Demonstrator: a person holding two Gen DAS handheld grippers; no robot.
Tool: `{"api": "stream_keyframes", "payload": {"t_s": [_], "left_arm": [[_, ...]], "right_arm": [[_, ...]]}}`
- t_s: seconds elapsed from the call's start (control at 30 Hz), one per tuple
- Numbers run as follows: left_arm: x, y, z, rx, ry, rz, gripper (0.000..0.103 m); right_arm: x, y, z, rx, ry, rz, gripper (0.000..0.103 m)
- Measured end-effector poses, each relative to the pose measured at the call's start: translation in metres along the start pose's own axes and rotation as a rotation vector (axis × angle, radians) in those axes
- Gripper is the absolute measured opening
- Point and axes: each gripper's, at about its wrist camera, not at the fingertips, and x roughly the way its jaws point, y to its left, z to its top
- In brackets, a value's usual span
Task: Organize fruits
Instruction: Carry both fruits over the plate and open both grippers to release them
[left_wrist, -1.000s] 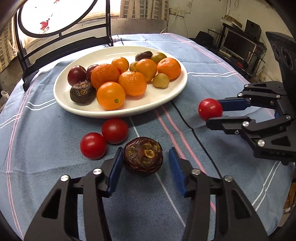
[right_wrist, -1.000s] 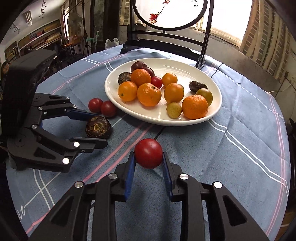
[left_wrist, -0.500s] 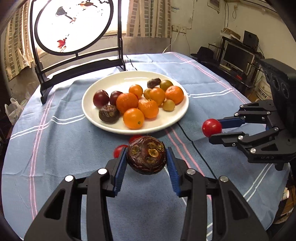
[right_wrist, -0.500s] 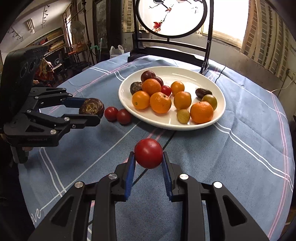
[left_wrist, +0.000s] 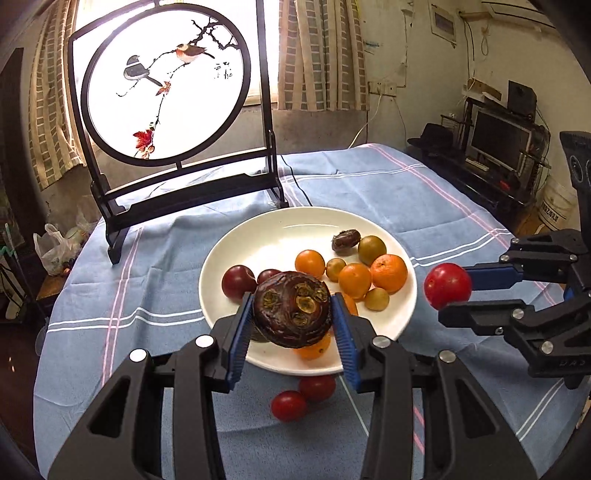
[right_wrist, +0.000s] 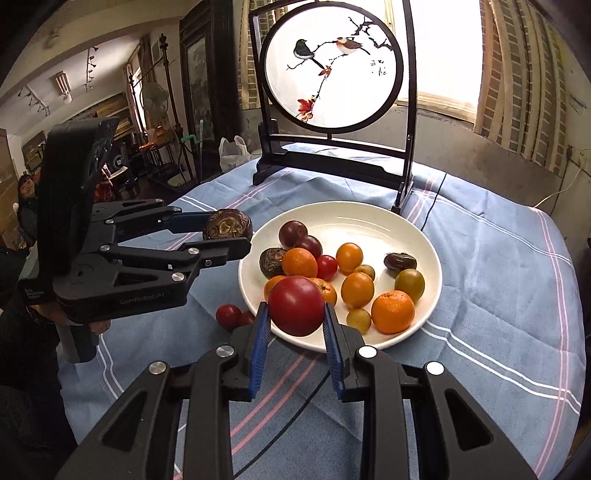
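My left gripper (left_wrist: 291, 325) is shut on a wrinkled dark brown fruit (left_wrist: 291, 314), held in the air in front of the white plate (left_wrist: 280, 232). In the right wrist view that same gripper (right_wrist: 236, 236) and brown fruit (right_wrist: 227, 229) hang left of the plate (right_wrist: 369, 225). My right gripper (right_wrist: 295, 328) is shut on a red tomato (right_wrist: 296, 310), lifted above the plate's near rim; it shows at the right of the left wrist view as the tomato (left_wrist: 447, 285). The plate holds oranges, plums, small green fruits and brown fruits. Two red tomatoes (left_wrist: 301, 397) lie on the cloth beside the plate.
A blue striped cloth (right_wrist: 498, 258) covers the round table. A black-framed round bird screen (left_wrist: 166, 96) stands behind the plate with a cable beside it. A person (right_wrist: 26, 206) stands far left; a monitor and shelves (left_wrist: 498, 140) stand beyond the table.
Both grippers have risen with their fruits off the cloth and tilted up, so the screen and room now show. The brown fruit went from resting between loose fingers to being gripped and lifted.
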Motion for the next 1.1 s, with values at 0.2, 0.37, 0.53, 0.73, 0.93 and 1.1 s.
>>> {"api": "stream_keyframes", "payload": {"t_s": [0.2,0.37,0.53,0.73,0.93,1.1], "left_arm": [[0.020,0.004,0.006,-0.004,0.020,0.011,0.041],[0.033,0.005,0.006,0.001,0.038,0.017,0.041],[0.050,0.005,0.011,0.011,0.062,0.038,0.041],[0.080,0.011,0.033,0.005,0.095,0.088,0.041],[0.105,0.014,0.040,-0.001,0.126,0.114,0.042],[0.118,0.014,0.041,0.000,0.141,0.124,0.052]], "right_arm": [[0.013,-0.008,0.006,0.025,0.006,0.004,0.029],[0.022,-0.012,0.007,0.027,0.024,-0.005,0.029],[0.031,-0.023,0.017,0.043,0.020,-0.026,0.029],[0.058,-0.052,0.041,0.128,0.016,-0.073,0.029],[0.090,-0.074,0.052,0.180,0.050,-0.102,0.029],[0.108,-0.079,0.056,0.171,0.080,-0.112,0.045]]}}
